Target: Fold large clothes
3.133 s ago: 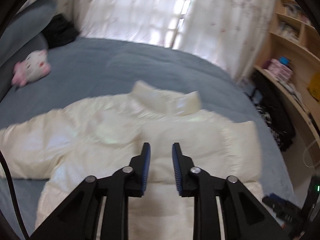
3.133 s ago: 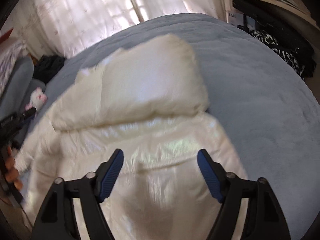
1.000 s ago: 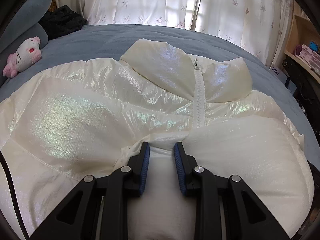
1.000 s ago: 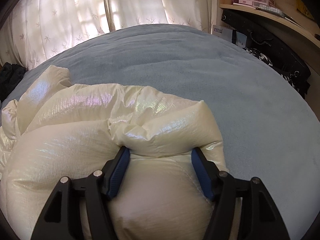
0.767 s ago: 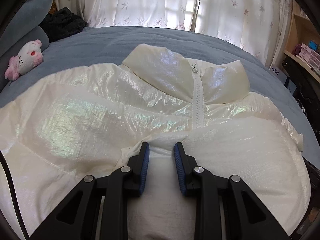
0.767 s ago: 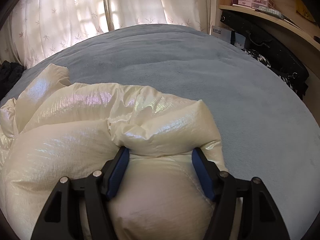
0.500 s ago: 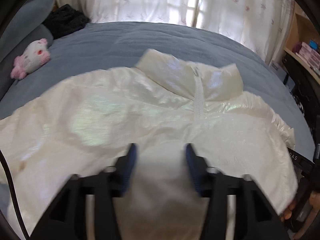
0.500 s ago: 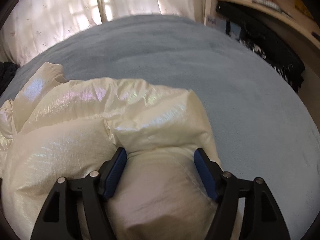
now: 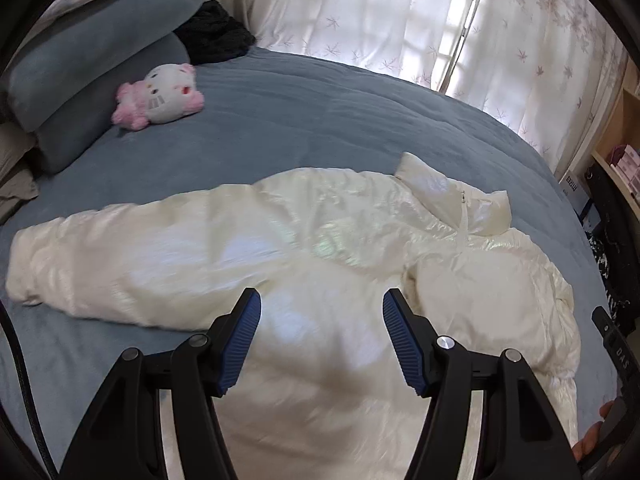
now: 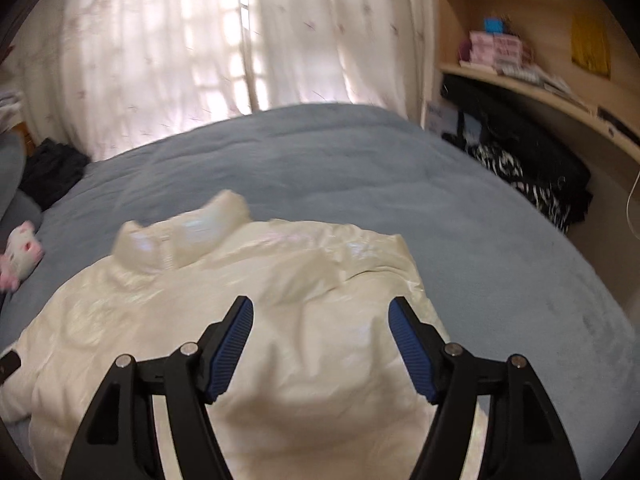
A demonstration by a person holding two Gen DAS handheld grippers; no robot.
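A blue-grey bedspread [image 9: 320, 120] covers the bed. A pink and white plush toy [image 9: 160, 94] lies on it beside two stacked blue-grey pillows [image 9: 92, 64]. A dark heap of cloth [image 9: 214, 38] sits at the bed's far corner, under the pale patterned curtains [image 9: 360, 12]. Wooden shelves [image 10: 520, 56] hold boxes and books, above a black bag [image 10: 520, 148].

place: home bedroom | signs: bed [image 9: 320, 112]; curtains [image 9: 360, 12]; plush toy [image 9: 160, 92]; seemingly bookshelves [image 10: 520, 52]
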